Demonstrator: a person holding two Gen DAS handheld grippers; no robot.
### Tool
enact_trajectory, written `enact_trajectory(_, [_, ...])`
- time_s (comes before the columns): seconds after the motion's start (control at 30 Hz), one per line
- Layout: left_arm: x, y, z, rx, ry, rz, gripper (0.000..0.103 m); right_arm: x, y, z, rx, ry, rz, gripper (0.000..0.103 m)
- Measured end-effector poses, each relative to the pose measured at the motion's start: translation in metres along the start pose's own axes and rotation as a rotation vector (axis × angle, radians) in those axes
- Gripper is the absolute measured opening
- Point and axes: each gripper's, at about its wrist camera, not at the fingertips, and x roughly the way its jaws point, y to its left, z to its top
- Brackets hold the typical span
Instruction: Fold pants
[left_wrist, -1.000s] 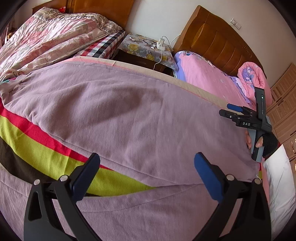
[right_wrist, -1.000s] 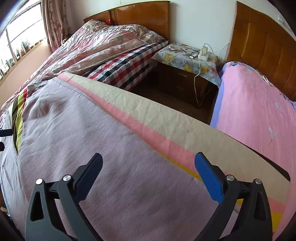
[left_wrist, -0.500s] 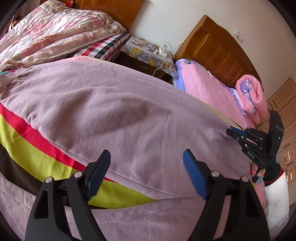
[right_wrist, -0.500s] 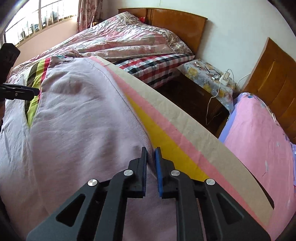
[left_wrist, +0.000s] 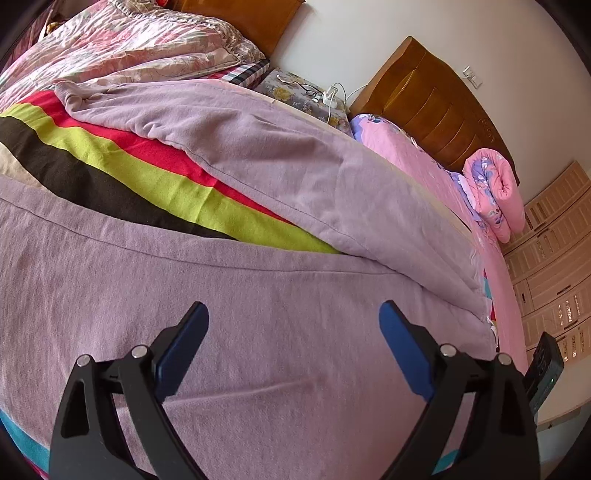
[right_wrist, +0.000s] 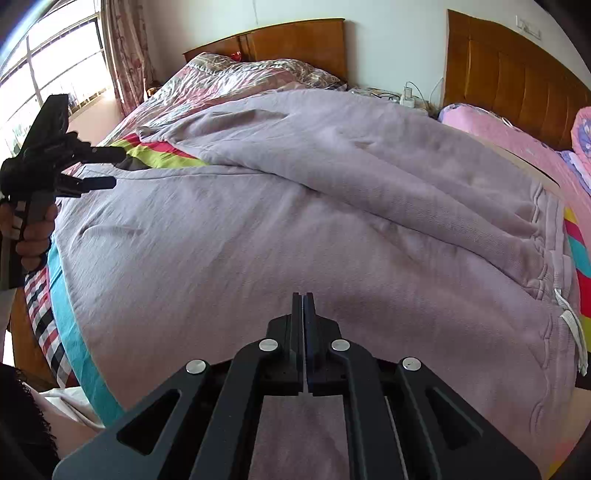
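Striped blanket (left_wrist: 122, 173) on the bed serves as landmark. The lilac pants (right_wrist: 280, 229) lie spread flat on top of it and cover most of it; stripes show only in the wedge between the two legs and past the waistband (right_wrist: 546, 236).

Orientation: the long axis runs across the right wrist view, waistband at the right-hand end of the blanket, leg cuffs toward the left-hand end near the window. The legs fork into a narrow V. The far leg (left_wrist: 280, 147) lies angled away, its cuff (left_wrist: 70, 98) on the red stripe; the near leg (left_wrist: 221, 314) lies along the blanket's near edge. White drawstring (right_wrist: 570, 325) hangs at the waistband's near corner.

Step in hand (judgement): fold lengthwise, one leg onto the other. Not yet begun; both legs lie single-layer.

Left claw (left_wrist: 293, 354): jaws opening and wide, blue pads above the near leg's cloth, nothing between them. In the right wrist view it sits over the near leg toward the cuff end.

Right claw (right_wrist: 303, 306): pads pressed together over the seat region, no cloth visibly pinched; appears empty.

To do it well (judgement):
- Take one leg at two points along its outer seam, waistband end and cuff end.
- Pinch only that leg's layers, not the blanket.
- Carry both points across together, seam to seam.
- Risk: uneven lift skews the cuffs.
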Motion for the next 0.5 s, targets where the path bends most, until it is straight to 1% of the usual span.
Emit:
enact_trajectory(0.07, [-0.002,-0.003,0.001,0.015,-0.008,-0.013,0.094,0.012,-0.022,0.028,0.023,0.026,0.015,0.006])
enact_trajectory(0.13, [-0.001,-0.006,0.004,0.019,-0.018,-0.012,0.094,0.029,-0.050,0.063,0.062,0.059,0.033,0.006])
enact_trajectory(0.2, [0.006,-0.009,0.007,0.019,-0.016,-0.004,0.095,0.047,-0.071,0.096,0.097,0.080,0.099,0.006])
enact_trajectory(0.23, [0.012,-0.011,0.009,0.021,-0.011,-0.002,0.095,0.053,-0.079,0.114,0.110,0.066,0.126,0.006])
enact_trajectory(0.27, [0.018,-0.013,0.012,0.026,-0.004,0.004,0.095,0.060,-0.089,0.131,0.135,0.043,0.171,0.006])
enact_trajectory(0.3, [0.026,-0.014,0.015,0.031,0.002,0.013,0.096,0.070,-0.097,0.148,0.148,0.050,0.198,0.007])
enact_trajectory(0.33, [0.033,-0.015,0.018,0.033,0.007,0.022,0.096,0.085,-0.103,0.166,0.142,0.079,0.200,0.009])
enact_trajectory(0.37, [0.040,-0.015,0.022,0.031,0.008,0.027,0.096,0.100,-0.109,0.181,0.124,0.099,0.201,0.016])
enact_trajectory(0.4, [0.046,-0.015,0.026,0.030,0.009,0.030,0.096,0.113,-0.113,0.196,0.105,0.113,0.195,0.059])
enact_trajectory(0.43, [0.052,-0.015,0.030,0.031,0.010,0.033,0.095,0.127,-0.117,0.208,0.086,0.129,0.200,0.097])
enact_trajectory(0.47, [0.056,-0.015,0.033,0.034,0.008,0.040,0.095,0.137,-0.120,0.219,0.060,0.135,0.225,0.099])
enact_trajectory(0.5, [0.059,-0.015,0.037,0.034,0.002,0.049,0.096,0.143,-0.123,0.229,0.032,0.117,0.215,0.099])
